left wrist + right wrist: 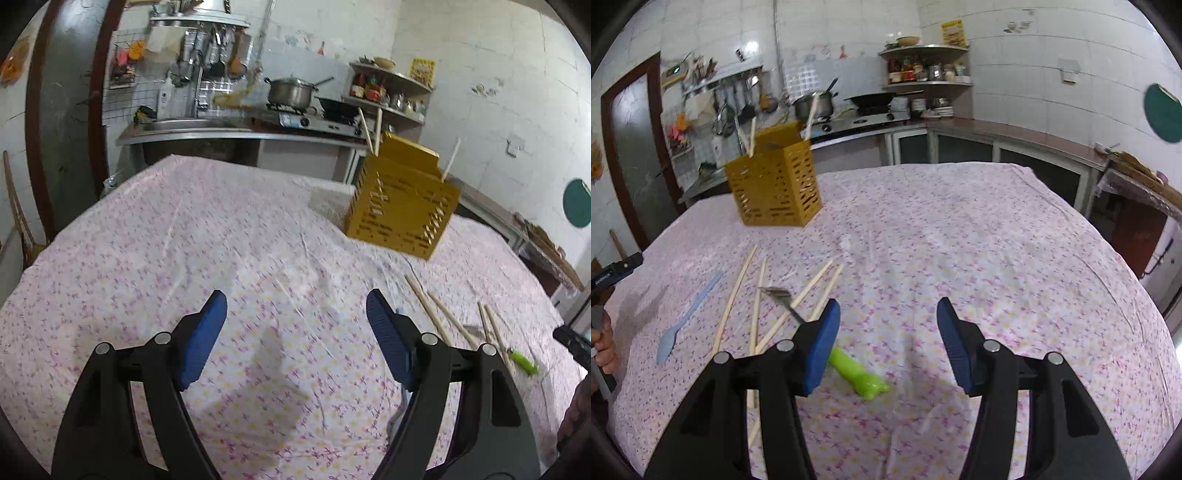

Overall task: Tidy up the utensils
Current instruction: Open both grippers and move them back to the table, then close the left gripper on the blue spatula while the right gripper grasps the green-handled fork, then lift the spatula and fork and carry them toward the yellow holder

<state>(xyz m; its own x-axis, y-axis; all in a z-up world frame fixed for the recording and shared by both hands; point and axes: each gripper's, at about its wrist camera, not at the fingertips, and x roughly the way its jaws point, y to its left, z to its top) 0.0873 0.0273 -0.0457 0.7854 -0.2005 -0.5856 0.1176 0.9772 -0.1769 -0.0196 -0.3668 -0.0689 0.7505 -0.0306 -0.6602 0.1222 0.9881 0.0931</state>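
Observation:
A yellow slotted utensil holder (775,188) stands at the far left of the table with chopsticks (750,136) upright in it; it also shows in the left wrist view (402,199). Several loose chopsticks (738,291) lie on the cloth. Across them rests a fork with a metal head (775,293) and a green handle (857,373). A pale blue spoon (687,317) lies to their left. My right gripper (888,314) is open over bare cloth, its left finger just above the green handle. My left gripper (295,306) is open and holds nothing, with the chopsticks (436,314) to its right.
The table wears a pink flowered cloth (960,240). Behind it runs a kitchen counter with a stove (871,118), a pot (291,90) and corner shelves (927,79). A door (631,147) is at the left. A person's hand (604,347) shows at the left edge.

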